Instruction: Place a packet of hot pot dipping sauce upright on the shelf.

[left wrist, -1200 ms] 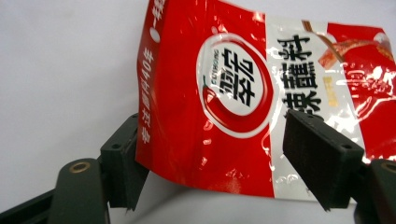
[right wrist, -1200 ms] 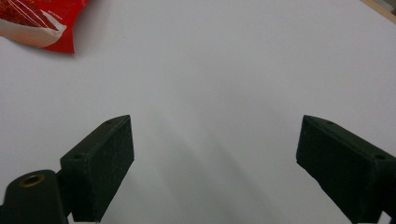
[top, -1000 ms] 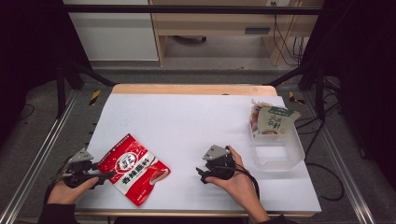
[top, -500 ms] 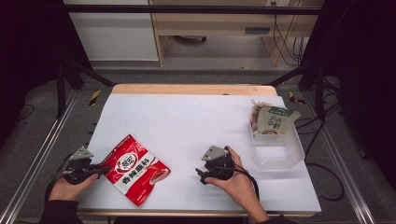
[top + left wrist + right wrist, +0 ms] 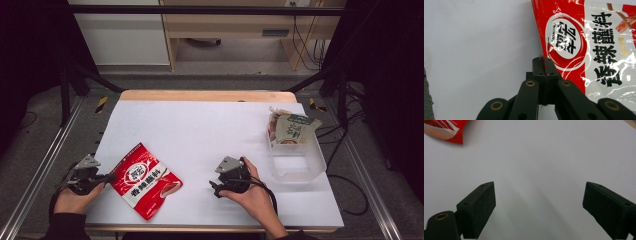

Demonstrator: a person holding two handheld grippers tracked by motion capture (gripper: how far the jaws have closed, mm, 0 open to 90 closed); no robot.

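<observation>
Left side of the table first: the left gripper (image 5: 107, 177) sits at the near-left edge of the white tabletop (image 5: 210, 130), level and pointing in toward the red seasoning pouch (image 5: 145, 180), and its jaws have just been closing, with the pouch's edge between them. In the left gripper view they are pressed together on that thin red edge, a sliver of it running straight down the seam between the 2 black pads (image 5: 539, 67), so the left gripper (image 5: 543, 65) is clamped on the red seasoning pouch (image 5: 589, 42). The pouch lies flat on the tabletop at the near-left, slanted, its white label with black characters and a round red-and-white logo facing up. The person's left hand (image 5: 75, 197) wraps the gripper body from below, sleeve at the table's near edge. Over to the middle: the right gripper (image 5: 214, 189) rests low over the bare white surface, held in the right hand (image 5: 252, 192), well apart from the pouch. In the right gripper view the right gripper (image 5: 539, 206) has its 2 jaws spread wide with nothing between them, just white tabletop, and a corner of the red pouch (image 5: 445, 130) peeks in at the top left. On the far right of the table stands a clear plastic tub (image 5: 300, 167), with a green-and-white packet (image 5: 290, 129) propped upright in its far end.
</observation>
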